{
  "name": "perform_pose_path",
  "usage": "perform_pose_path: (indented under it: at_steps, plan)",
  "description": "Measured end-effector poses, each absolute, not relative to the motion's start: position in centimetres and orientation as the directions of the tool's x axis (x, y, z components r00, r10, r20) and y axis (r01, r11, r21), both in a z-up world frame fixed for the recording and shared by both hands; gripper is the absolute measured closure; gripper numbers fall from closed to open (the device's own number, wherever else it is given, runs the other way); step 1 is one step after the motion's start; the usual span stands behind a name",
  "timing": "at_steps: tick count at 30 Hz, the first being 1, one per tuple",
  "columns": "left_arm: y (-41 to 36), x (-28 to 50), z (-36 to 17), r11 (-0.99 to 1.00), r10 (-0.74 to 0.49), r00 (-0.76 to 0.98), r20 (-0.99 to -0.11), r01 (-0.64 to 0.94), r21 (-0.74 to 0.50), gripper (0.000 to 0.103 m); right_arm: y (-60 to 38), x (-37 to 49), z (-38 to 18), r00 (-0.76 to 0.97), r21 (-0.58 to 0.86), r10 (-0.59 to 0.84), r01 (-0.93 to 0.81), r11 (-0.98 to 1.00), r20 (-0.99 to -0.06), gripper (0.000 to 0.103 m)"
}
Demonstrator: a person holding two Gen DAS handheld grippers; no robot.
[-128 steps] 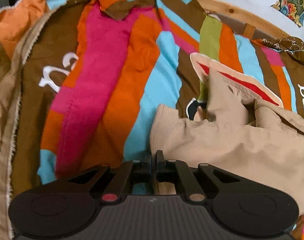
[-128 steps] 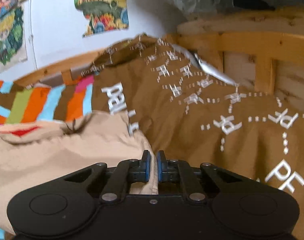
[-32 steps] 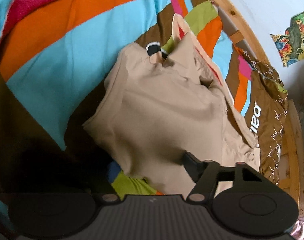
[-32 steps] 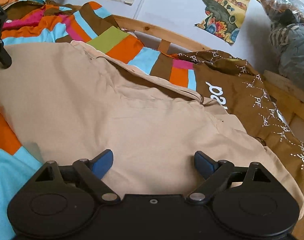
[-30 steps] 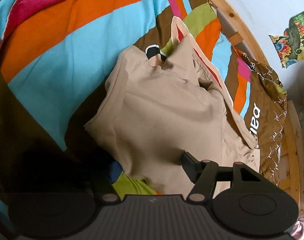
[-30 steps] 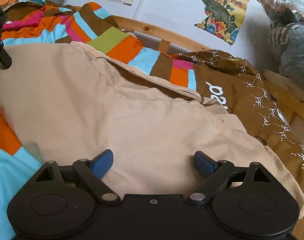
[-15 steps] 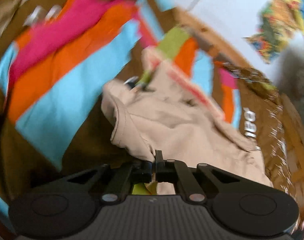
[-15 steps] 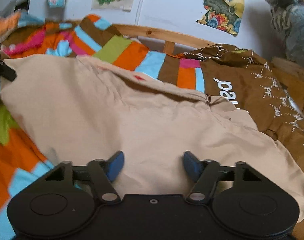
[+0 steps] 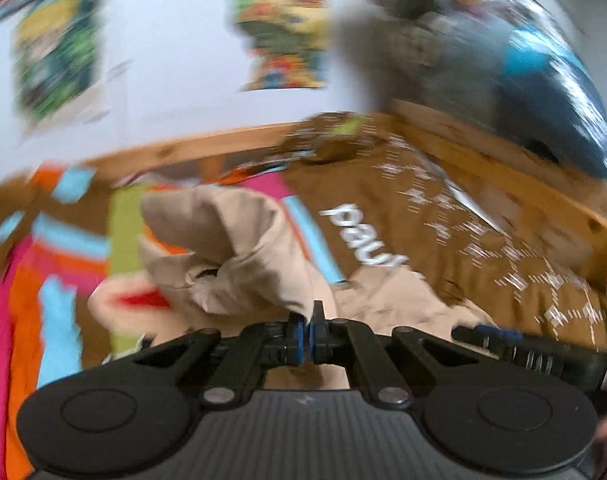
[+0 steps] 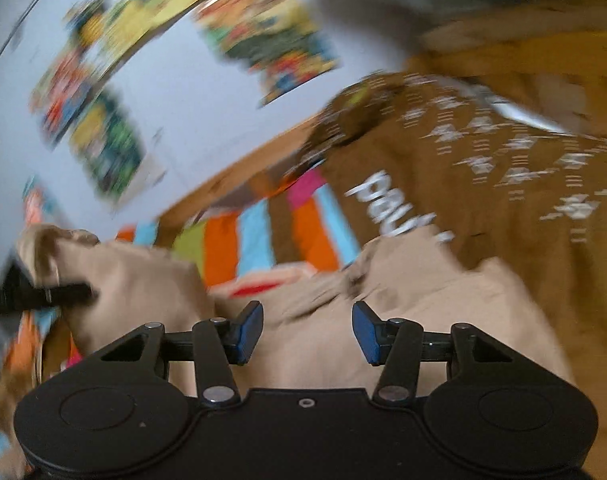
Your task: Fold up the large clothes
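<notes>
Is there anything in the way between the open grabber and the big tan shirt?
Nothing visible. The right gripper is open just above the tan cloth garment, with only air between them. The left gripper is shut on a bunched edge of it, lifted over the striped blanket.

Garment [image 10: 343, 344] plain beige, with a red patch edged cream. Bedspread [image 10: 259, 248] striped orange, sky blue, brown, pink, lime. Brown blanket [image 10: 503, 200] with white lettering and small white motifs. Wall posters [image 9: 279, 40] multicoloured, blurred. Right gripper [image 10: 307, 332] black, blue pads.
</notes>
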State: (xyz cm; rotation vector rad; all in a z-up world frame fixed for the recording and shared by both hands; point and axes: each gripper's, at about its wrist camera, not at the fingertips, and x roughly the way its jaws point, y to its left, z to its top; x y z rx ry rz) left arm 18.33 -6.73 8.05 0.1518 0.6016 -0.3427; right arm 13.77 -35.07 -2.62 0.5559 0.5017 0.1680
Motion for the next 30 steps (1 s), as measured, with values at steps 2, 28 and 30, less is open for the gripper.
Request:
perform_pose_path:
  at_steps: [2,28,30]
  plan:
    - [-10.6,18.5,8.0,0.898,-0.288,0.745,-0.602,0.429,0.102,0.103,-37.9,13.5,-2.3,0.879,0.568,0.243,0.038,0.822,-0.410,0.050]
    - [-26.5,12.6,-6.8,0.574,-0.360,0.589,-0.723,0.751,0.326,0.103,-43.7,14.8,-5.8,0.836,0.446,0.183,0.081,0.891,-0.517,0.093]
    - [-27.3,13.2,-7.8,0.568,-0.360,0.576,-0.734,0.759,0.317,0.103,-43.0,15.9,-6.5,0.837,0.350,0.159,0.041,0.936,-0.524,0.094]
